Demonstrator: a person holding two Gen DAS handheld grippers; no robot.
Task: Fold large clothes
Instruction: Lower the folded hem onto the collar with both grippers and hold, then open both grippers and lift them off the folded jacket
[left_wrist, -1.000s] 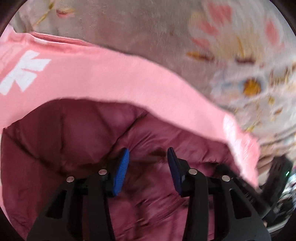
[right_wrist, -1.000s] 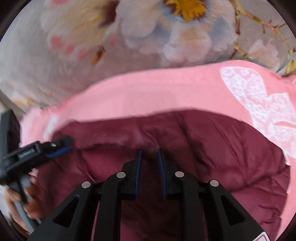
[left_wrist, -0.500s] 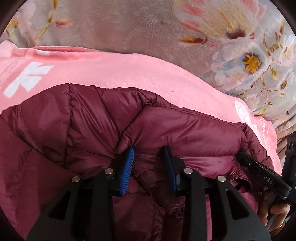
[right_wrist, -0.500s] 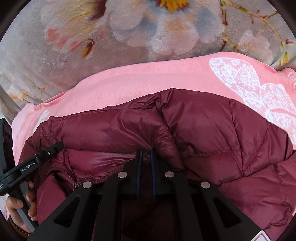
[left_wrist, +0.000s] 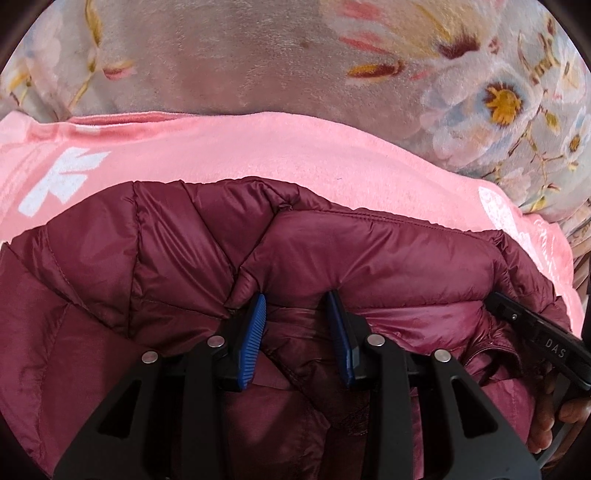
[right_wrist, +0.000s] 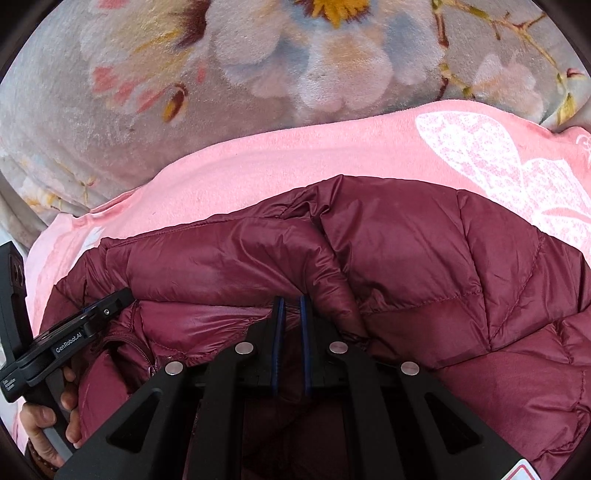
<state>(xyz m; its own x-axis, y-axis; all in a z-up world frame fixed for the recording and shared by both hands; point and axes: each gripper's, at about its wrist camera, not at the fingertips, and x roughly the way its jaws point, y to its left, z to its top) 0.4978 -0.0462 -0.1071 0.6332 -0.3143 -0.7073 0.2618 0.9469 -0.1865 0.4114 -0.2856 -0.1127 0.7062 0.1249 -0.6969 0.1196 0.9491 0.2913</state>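
while the left tool (left_wrist: 295, 325) and right tool (right_wrist: 291, 325) both pinch the maroon puffer jacket (left_wrist: 369, 258), it lies on a pink towel (left_wrist: 258, 147).

right tongs (right_wrist: 291, 314) pinched on maroon puffer jacket (right_wrist: 406, 266) | jacket on pink blanket (right_wrist: 295, 151) | left tongs (right_wrist: 107, 310) at jacket's left edge

Your left wrist view looks steeply down, close over the quilted maroon puffer jacket (left_wrist: 369, 258); your right wrist view does likewise. Both share that jacket and the pink printed cloth (right_wrist: 295, 155) under it.
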